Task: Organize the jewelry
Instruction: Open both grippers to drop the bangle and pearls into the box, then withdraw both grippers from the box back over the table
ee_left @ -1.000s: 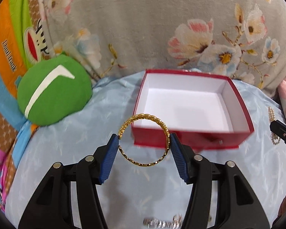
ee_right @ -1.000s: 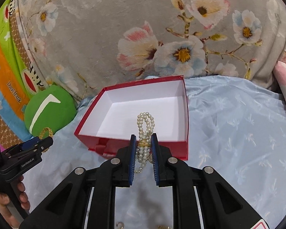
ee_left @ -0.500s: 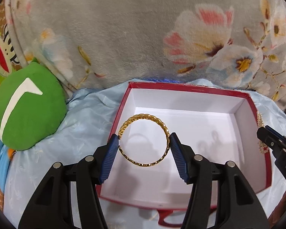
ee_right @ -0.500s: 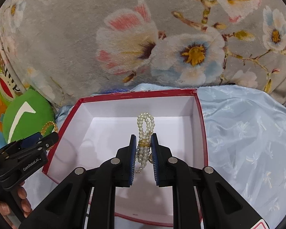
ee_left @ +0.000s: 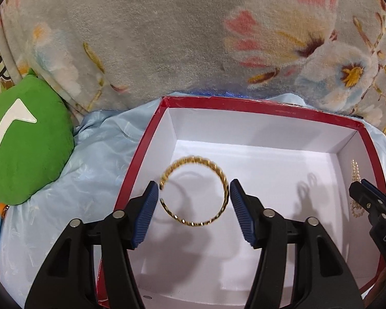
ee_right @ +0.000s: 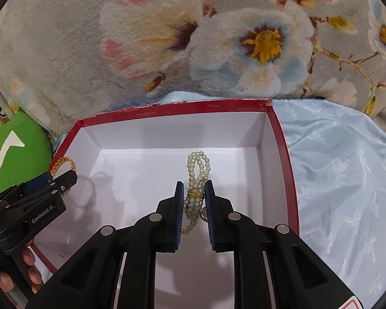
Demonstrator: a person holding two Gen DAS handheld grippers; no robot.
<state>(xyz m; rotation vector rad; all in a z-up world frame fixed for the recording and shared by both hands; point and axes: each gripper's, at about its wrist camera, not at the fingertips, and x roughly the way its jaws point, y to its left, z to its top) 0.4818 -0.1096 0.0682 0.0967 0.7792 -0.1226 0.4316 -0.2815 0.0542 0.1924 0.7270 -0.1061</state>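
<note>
Left gripper [ee_left: 193, 197] fingers spread, gold bangle [ee_left: 194, 191] between them, gaps both sides, seemingly released above the red box [ee_left: 267, 104] floor, frame center; it could roll or bounce toward the left wall. Right gripper [ee_right: 194, 200] clenched on the pearl bracelet [ee_right: 197, 177], center frame; beads may snag on the pads at release. Right view alone shows the pearl grip; left view shows only a sliver of pearls at right edge.

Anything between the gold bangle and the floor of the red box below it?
Nothing visible. The gold bangle hangs between the left hand-held gripper's pads, over bare white floor of the red box; only shadows lie there.
</note>
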